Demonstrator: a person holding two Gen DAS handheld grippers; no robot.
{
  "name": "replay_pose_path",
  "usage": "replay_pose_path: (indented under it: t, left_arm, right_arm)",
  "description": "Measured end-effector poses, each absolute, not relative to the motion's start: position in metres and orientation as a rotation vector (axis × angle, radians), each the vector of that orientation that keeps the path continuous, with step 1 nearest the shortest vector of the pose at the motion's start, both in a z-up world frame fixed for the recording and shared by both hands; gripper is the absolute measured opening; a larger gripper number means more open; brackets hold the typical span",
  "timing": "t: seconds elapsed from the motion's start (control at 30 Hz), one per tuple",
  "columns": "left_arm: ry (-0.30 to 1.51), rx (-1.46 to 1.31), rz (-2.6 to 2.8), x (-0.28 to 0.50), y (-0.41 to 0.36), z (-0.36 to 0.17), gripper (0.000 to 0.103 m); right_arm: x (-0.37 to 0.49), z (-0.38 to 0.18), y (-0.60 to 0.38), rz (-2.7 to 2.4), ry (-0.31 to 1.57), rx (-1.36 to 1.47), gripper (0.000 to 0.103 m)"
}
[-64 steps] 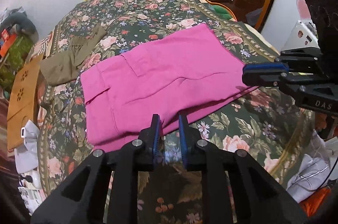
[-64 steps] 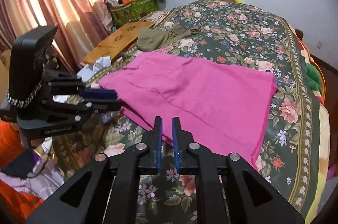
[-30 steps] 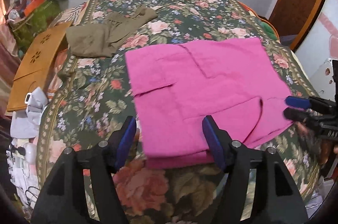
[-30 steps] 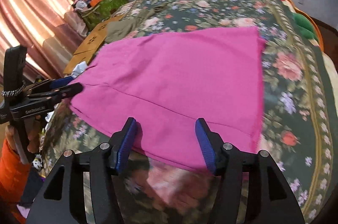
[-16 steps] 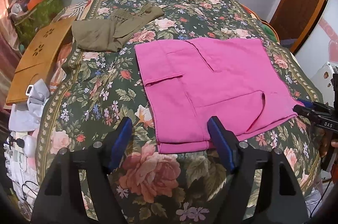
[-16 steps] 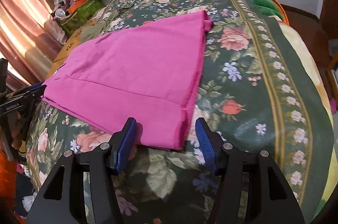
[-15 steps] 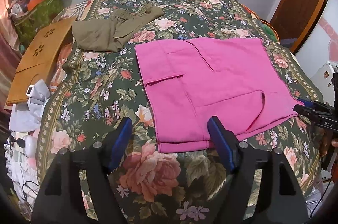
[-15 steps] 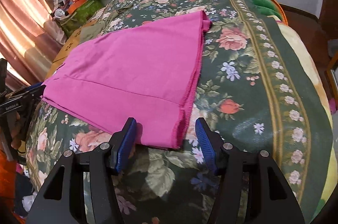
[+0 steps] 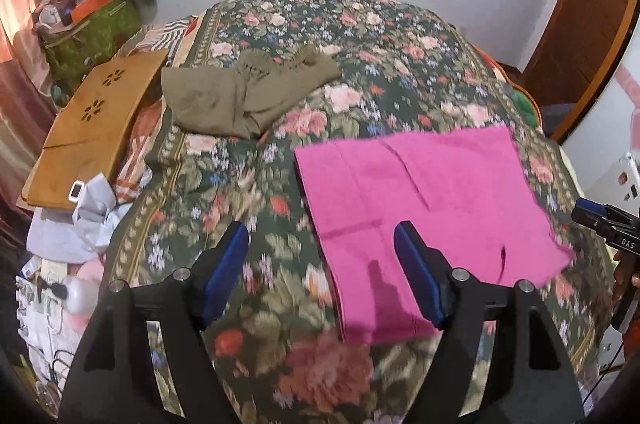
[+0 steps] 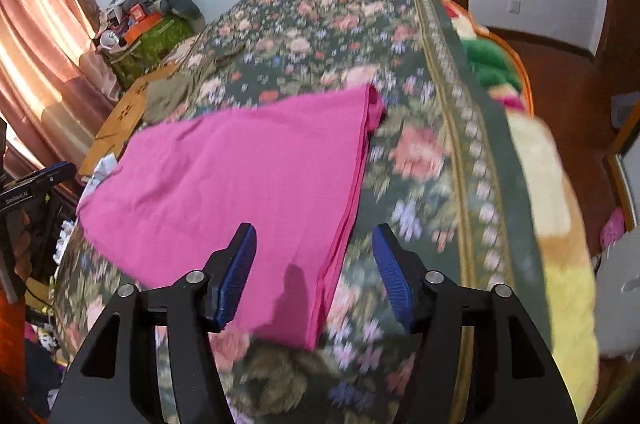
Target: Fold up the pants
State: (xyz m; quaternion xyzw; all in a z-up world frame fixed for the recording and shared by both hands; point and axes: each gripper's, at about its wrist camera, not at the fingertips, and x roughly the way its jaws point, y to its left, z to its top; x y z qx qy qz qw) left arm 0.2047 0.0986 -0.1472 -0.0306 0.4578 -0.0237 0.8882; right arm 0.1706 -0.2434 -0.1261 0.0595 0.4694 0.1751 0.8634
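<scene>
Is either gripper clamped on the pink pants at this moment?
No. The left gripper and right gripper both stand open above the pink pants, holding nothing.

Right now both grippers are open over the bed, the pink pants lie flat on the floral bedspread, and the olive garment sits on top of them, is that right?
Not quite: the olive garment is not on the pink pants; it lies apart from them, farther up the floral bedspread, as the left wrist view shows. The rest stands: the left gripper and right gripper are both open.
</scene>
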Motion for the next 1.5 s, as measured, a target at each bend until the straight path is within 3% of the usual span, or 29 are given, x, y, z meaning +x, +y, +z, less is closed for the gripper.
replay_pose_path:
  t: [0.4,0.83,1.03,1.13,1.17,1.2,1.5]
  left_arm:
    - [0.981,-0.064,-0.034,0.289,0.101,-0.167,0.077]
    - [1.121,-0.166,-0.004,0.338,0.114,-0.218,0.084]
    - [1.172,-0.096,-0.058,0.339,0.102,-0.236,0.084]
    - [1.152,-0.077,-0.052,0.336,0.101,-0.235,0.084]
    - [1.140,-0.072,-0.041,0.334,0.102,-0.235,0.083]
    - [1.133,-0.071,-0.032,0.333,0.102,-0.234,0.077]
    - [1.101,-0.065,0.009,0.324,0.103,-0.237,0.074]
  right_arm:
    - [0.246,-0.128,-0.247,0.340,0.949,0.101,0.060]
    - [0.332,-0.179,-0.237,0.353,1.069,0.128,0.059]
    - [0.339,-0.191,-0.229,0.419,1.088,0.144,0.044]
    - [0.339,-0.195,-0.223,0.420,1.093,0.092,0.023]
    - [0.340,-0.196,-0.222,0.407,1.091,0.064,0.011]
    - [0.340,-0.197,-0.222,0.390,1.086,0.044,0.007]
    - [0.339,-0.195,-0.227,0.338,1.046,0.021,0.003]
